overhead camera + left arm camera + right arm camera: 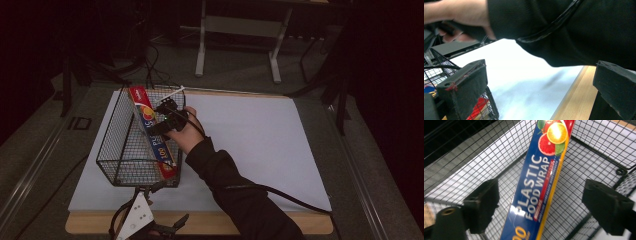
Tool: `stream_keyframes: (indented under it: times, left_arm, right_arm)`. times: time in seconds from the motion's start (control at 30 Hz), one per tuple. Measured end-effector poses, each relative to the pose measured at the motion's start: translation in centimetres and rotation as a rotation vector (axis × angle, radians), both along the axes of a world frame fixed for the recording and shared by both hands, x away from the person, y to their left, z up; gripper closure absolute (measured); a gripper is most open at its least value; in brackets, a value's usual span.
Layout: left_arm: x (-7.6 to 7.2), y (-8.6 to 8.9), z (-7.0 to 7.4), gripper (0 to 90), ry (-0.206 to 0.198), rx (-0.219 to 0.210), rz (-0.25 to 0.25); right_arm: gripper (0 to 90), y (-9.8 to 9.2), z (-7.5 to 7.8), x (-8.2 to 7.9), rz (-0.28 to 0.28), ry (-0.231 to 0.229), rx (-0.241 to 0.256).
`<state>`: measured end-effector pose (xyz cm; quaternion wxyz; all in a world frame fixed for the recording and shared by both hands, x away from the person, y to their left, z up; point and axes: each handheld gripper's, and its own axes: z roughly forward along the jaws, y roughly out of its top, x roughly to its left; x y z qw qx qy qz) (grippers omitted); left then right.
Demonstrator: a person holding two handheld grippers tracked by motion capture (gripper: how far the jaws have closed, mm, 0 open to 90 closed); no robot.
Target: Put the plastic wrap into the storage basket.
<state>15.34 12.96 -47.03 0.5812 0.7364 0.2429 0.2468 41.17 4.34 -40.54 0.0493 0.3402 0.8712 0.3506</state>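
**Ana:** High view first: where does the plastic food wrap box (152, 135) sit?

**Ben:** It lies in the black wire basket (112, 150), on the white sheet over the left part of the surface (260, 135). It leans slantwise, its far end propped up at the basket's back rim and its near end at the front right corner.

**Ana:** And the right tool (167, 120)?

**Ben:** It hangs over the basket, right above the box. In the right gripper view the box (541, 180) runs up between the two jaws, which stand spread wide with clear air on both sides. Nothing is pinched.

**Ana:** So which step is this?

**Ben:** My guess is either the box has just been set in or it's about to be picked up. I can't tell which from this alone.

**Ana:** The left tool (150, 227)?

**Ben:** Low at the near edge of the surface, close to the basket's front. In the left gripper view its jaws are spread too, holding nothing, with the basket corner (486, 105) beside one jaw.

**Ana:** What does the next move call for?

**Ben:** If it's a pick, lower the right tool until the jaws straddle the box's narrow width, then close squarely. The carton is slick and tilted, so it could slip. The left tool might steady the basket.
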Motion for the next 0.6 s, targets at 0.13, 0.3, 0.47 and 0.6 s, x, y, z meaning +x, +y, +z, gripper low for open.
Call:
stream_keyframes:
  times: [0.13, 0.3, 0.47, 0.6]
  left_arm:
    - [0.1, -0.2, -0.1, 0.0, 0.003, 0.000, -0.005]
    - [0.2, -0.3, -0.1, 0.0, 0.004, 0.006, -0.009]
    - [0.4, -0.5, -0.2, 0.0, 0.010, 0.006, -0.012]
    - [0.5, -0.6, -0.3, 0.0, 0.011, 0.011, -0.015]
  right_arm:
    - [13.4, -2.5, 0.8, -0.4, 0.007, -0.031, 0.038]
    - [13.6, -6.0, 1.6, -1.1, 0.001, -0.065, 0.070]
    - [13.7, -9.5, 1.9, -1.7, -0.021, -0.094, 0.081]
    - [13.7, -11.8, 1.6, -2.0, -0.032, -0.098, 0.073]
